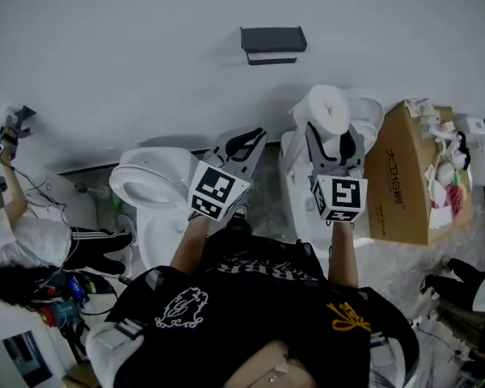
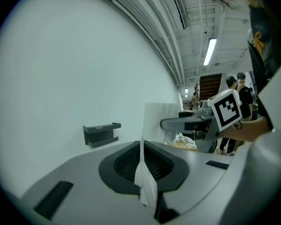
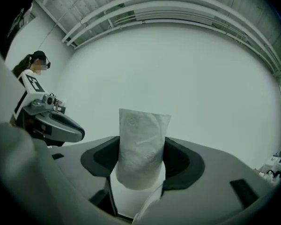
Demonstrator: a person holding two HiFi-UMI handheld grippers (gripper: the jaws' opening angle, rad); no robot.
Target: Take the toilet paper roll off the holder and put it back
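Observation:
My right gripper (image 1: 333,136) is shut on the white toilet paper roll (image 1: 326,110) and holds it upright in the air, below and to the right of the dark wall holder (image 1: 273,44). In the right gripper view the roll (image 3: 143,130) stands between both pads of the right gripper (image 3: 141,159). My left gripper (image 1: 241,145) hangs to the roll's left, under the holder. In the left gripper view the left gripper (image 2: 141,143) is shut on a thin white strip of paper (image 2: 145,182). That view also has the empty holder (image 2: 101,134) on the wall and the roll (image 2: 160,114) to its right.
A white toilet (image 1: 149,183) stands at the lower left and a second white fixture (image 1: 295,176) sits under the roll. A cardboard box (image 1: 400,176) full of wrapping is at the right. A person (image 1: 12,217) sits at the left by cables.

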